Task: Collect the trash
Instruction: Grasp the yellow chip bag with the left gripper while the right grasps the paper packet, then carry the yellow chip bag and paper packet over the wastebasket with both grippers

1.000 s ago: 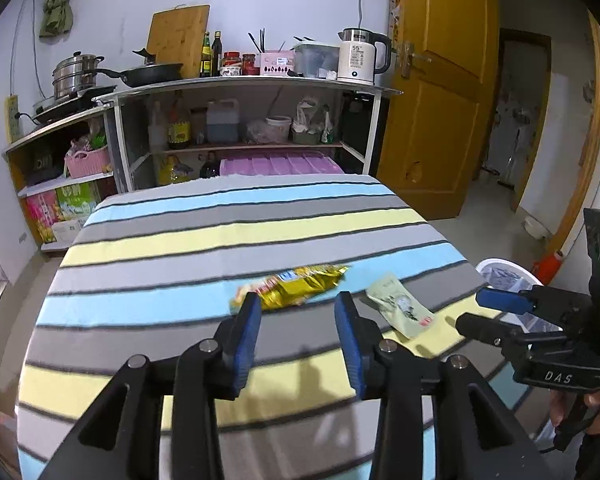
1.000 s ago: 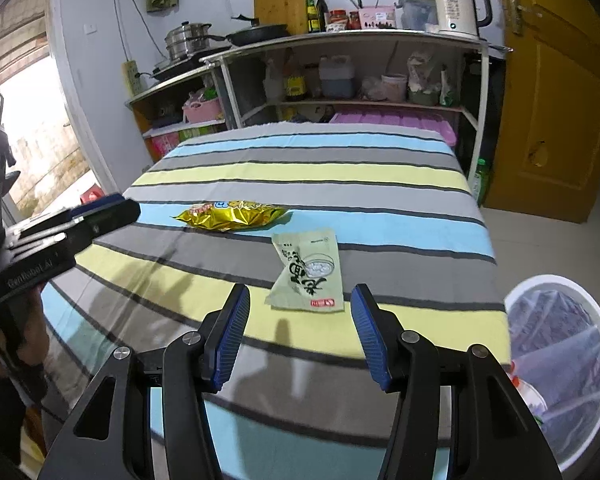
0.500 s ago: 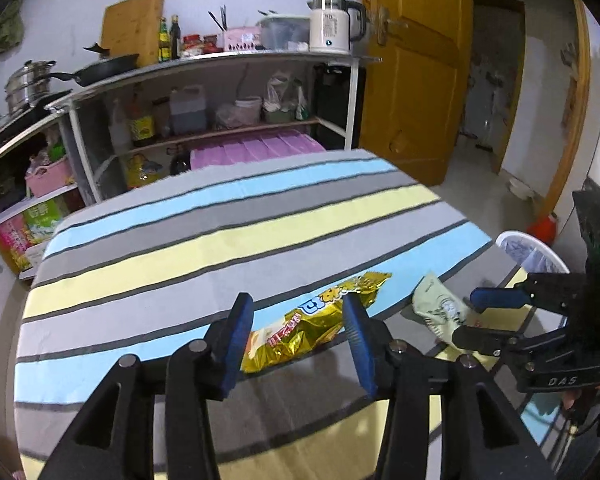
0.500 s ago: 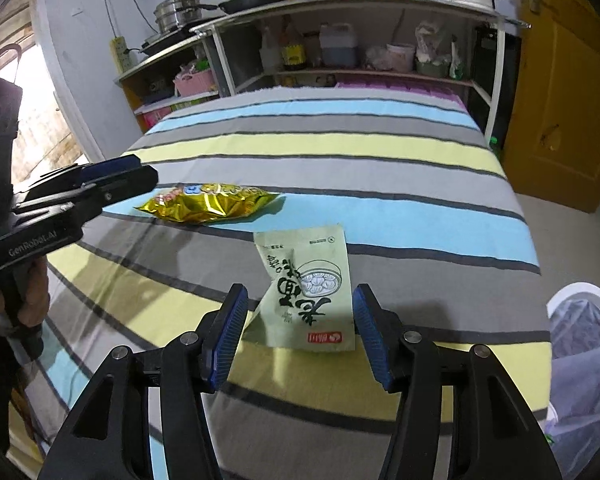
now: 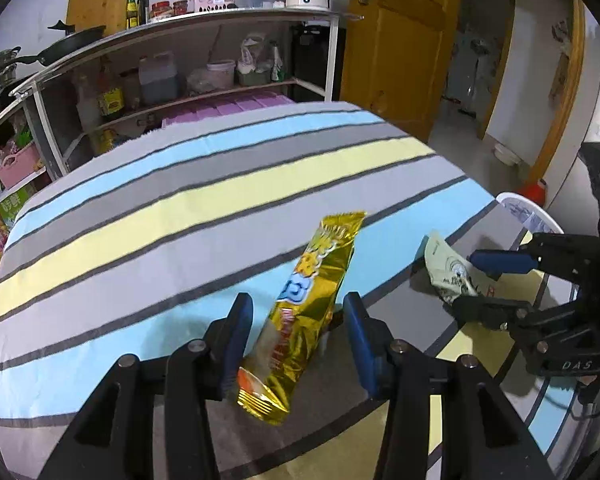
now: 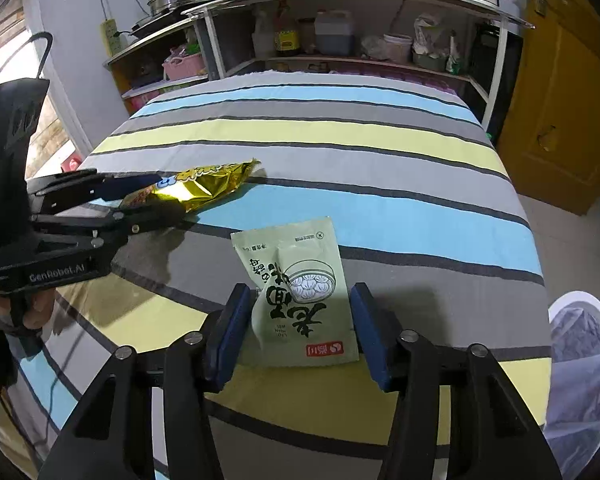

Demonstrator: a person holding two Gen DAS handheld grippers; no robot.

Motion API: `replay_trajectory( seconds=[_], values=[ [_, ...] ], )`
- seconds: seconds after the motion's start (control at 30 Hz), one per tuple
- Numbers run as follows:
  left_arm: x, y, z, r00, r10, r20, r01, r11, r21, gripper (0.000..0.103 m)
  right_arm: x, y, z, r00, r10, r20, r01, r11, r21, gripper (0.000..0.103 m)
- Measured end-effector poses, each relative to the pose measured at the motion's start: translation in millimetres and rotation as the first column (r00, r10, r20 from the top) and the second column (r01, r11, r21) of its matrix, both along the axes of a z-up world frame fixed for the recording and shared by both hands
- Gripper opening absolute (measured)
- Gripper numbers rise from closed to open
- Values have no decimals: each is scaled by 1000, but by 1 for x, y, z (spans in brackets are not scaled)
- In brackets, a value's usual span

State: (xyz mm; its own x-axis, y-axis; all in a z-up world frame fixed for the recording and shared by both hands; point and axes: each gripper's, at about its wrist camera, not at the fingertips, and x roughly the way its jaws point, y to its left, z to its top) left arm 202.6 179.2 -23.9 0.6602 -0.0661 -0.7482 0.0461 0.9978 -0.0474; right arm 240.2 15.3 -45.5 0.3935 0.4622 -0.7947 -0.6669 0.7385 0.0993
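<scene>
Trash lies on the striped desk (image 6: 340, 136): gold wrapper (image 5: 304, 304) between the left gripper's (image 5: 296, 344) spread jaws, untouched; green packet (image 6: 300, 292) between the right gripper's (image 6: 296, 332) closing jaws, not yet pinched.

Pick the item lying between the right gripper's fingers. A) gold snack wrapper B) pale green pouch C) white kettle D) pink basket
B: in the right wrist view the pale green pouch lies on the striped tablecloth between the right gripper fingers, jaws closing, pads not yet pressing.
</scene>
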Motion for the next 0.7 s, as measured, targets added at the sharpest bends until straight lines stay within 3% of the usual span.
replay_trajectory(
  seconds=[0.07,0.2,0.37,0.7],
  values=[
    [1,-4,-3,1000,2,-20,-2,1000,15,47,0,-3,1,1000,-6,-2,6,1000,6,49],
    [-2,-12,-6,999,21,-37,-19,998,54,21,-1,-11,6,1000,-15,-4,15,999,39,35],
    [-11,-26,-5,999,38,-33,-36,997,68,14,-4,-22,7,1000,-27,-11,27,998,57,29],
    [-52,-52,22,994,81,77,-78,996,-35,13,-17,-54,20,998,-70,-6,70,990,123,15]
  ],
)
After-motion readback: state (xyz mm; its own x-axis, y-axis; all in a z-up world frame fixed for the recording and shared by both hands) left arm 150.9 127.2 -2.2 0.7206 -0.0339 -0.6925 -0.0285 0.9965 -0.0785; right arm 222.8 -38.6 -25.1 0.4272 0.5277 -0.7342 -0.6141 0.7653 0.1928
